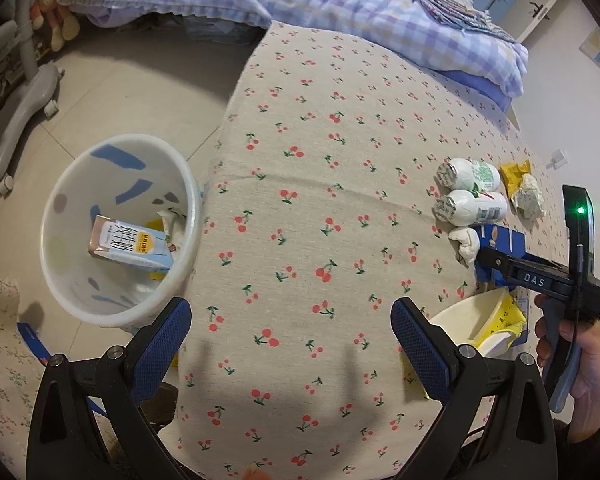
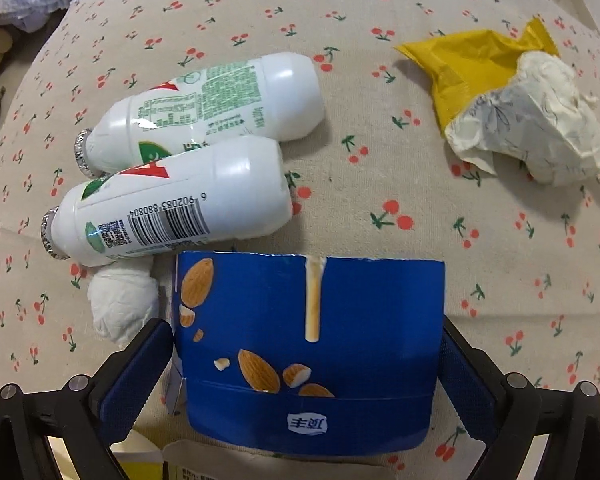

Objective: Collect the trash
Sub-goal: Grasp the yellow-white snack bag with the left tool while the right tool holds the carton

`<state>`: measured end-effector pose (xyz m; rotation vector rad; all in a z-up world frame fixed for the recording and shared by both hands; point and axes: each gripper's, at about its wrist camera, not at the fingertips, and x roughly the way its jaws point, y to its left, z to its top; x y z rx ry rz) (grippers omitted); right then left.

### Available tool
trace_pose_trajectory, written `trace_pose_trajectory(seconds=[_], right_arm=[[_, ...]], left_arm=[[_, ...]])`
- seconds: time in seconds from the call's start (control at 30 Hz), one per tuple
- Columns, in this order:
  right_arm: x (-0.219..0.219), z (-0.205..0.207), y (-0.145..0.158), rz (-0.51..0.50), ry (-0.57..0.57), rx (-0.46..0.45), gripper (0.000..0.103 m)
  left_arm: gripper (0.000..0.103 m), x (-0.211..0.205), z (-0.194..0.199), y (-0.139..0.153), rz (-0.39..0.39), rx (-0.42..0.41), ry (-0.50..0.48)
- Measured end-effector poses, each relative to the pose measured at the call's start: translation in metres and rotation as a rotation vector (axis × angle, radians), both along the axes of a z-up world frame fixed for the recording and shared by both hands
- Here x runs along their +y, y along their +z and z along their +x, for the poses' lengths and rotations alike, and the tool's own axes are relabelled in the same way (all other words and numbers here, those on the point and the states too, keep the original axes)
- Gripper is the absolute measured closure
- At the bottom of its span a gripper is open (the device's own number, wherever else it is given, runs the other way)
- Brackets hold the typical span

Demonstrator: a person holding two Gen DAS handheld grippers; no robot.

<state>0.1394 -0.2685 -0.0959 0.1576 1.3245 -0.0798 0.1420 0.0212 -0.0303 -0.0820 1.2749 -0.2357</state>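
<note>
A blue almond-print carton (image 2: 308,356) lies on the cherry-print bed cover (image 2: 380,200), between the fingers of my right gripper (image 2: 306,360), which press both its sides. Beyond it lie two white bottles (image 2: 188,192), a white tissue ball (image 2: 120,304), a yellow wrapper (image 2: 468,68) and crumpled paper (image 2: 540,128). In the left wrist view my left gripper (image 1: 292,344) is open and empty above the cover (image 1: 320,200). The right gripper (image 1: 540,276) shows at the right, on the carton (image 1: 504,240). A white bin (image 1: 120,232) on the floor holds a milk carton (image 1: 128,244).
A white bowl with a yellow wrapper (image 1: 484,328) sits near the right gripper. A lilac checked quilt (image 1: 340,4) covers the far bed. A grey wheeled stand (image 1: 16,104) is on the tiled floor at left. A wall runs along the right.
</note>
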Motion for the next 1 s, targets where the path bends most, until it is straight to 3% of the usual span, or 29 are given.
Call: trace_pose_trajectory(seconds=[0.13, 0.33, 0.6, 0.77, 1.0], right_arm=[[0.003, 0.0, 0.005, 0.008, 0.006, -0.023, 0.011], [-0.012, -0.011, 0.015, 0.072, -0.025, -0.049, 0.011], [-0.051, -0.051, 0.054, 0.112, -0.076, -0.147, 0.011], [-0.067, -0.068, 0.062, 0.124, -0.101, -0.176, 0.011], [-0.081, -0.089, 0.06, 0.123, -0.1, -0.181, 0.011]], left_arm=[[0.002, -0.012, -0.004, 0.002, -0.023, 0.007, -0.047], [0.002, -0.045, -0.014, 0.003, -0.041, 0.015, -0.176], [0.002, -0.104, -0.037, 0.002, -0.082, 0.029, -0.383], [0.01, -0.132, -0.052, -0.008, -0.044, 0.04, -0.504], [0.025, -0.146, -0.057, -0.028, 0.039, 0.051, -0.559]])
